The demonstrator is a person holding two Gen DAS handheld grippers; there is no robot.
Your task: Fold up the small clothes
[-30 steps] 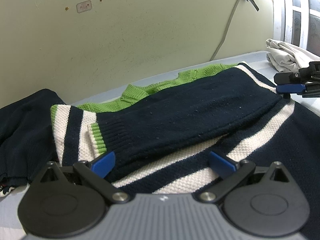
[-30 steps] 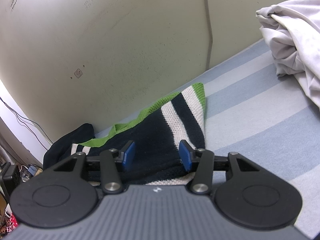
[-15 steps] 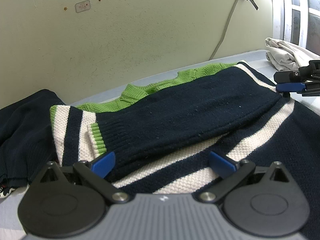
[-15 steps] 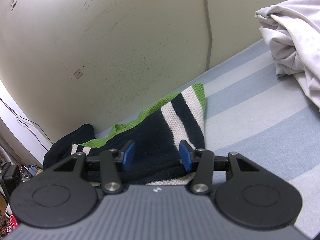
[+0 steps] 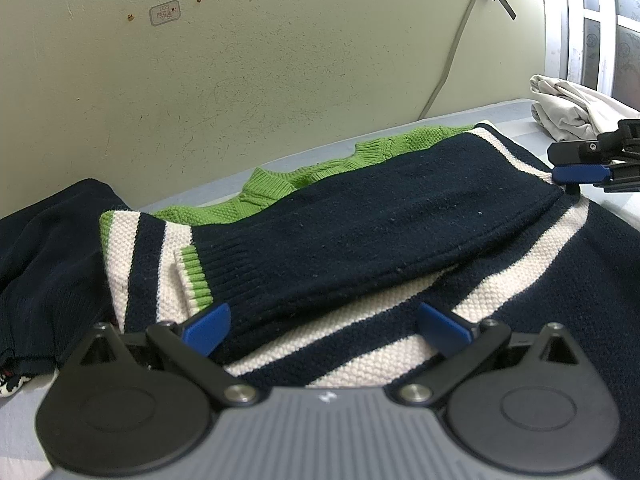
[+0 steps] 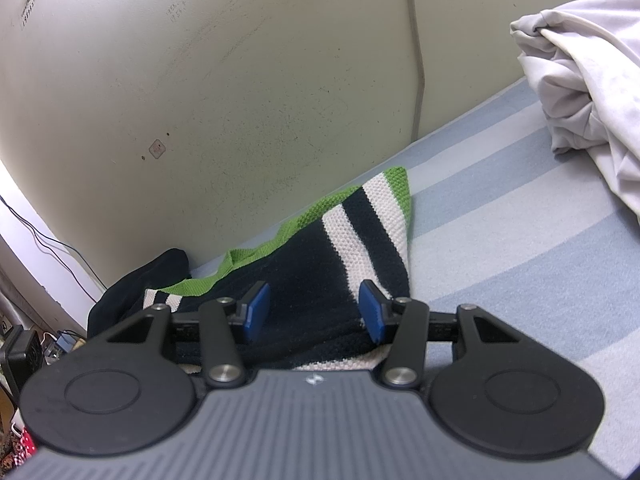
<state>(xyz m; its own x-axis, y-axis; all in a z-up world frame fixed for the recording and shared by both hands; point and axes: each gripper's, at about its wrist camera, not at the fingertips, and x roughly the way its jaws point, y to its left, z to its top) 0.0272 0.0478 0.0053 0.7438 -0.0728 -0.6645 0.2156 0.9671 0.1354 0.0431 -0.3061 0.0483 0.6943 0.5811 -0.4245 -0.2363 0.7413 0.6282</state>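
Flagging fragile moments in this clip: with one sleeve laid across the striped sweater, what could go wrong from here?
1. The folded sleeve lies loose on the sweater; a pull by the open left gripper might slide it off.
2. The dark garment touches the sweater's edge and could get dragged into the next fold.

No visible change since earlier.

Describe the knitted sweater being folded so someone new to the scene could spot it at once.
On the pale blue striped bed sheet against the cream wall lies the navy, white and green knitted sweater, one navy sleeve folded across its front. Unlike the plain dark navy garment beside it and the crumpled white cloth farther along, it alone has stripes and green trim.
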